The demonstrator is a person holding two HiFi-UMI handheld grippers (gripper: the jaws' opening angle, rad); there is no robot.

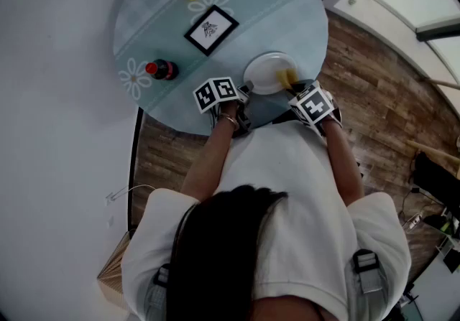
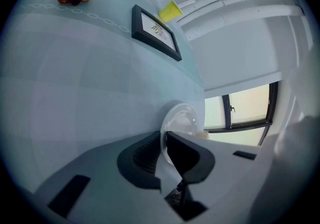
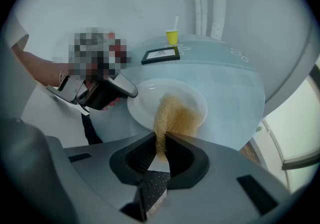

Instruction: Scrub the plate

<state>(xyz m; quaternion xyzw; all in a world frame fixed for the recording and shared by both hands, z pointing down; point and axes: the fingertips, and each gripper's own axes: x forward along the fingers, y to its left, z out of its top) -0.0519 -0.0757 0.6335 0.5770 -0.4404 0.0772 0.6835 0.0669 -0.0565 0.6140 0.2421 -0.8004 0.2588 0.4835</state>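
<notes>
My left gripper (image 2: 163, 144) jaws pinch the plate (image 2: 184, 118) rim. My right gripper (image 3: 161, 144) jaws clamp a sponge (image 3: 176, 113) on the plate, mid-frame. Scrubbing looks begun, not finished.

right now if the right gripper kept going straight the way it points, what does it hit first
The white plate: the tan sponge held in the right gripper already seems to lie on it. Past the far rim, the black picture frame looks next in line, though depth is unclear.
</notes>
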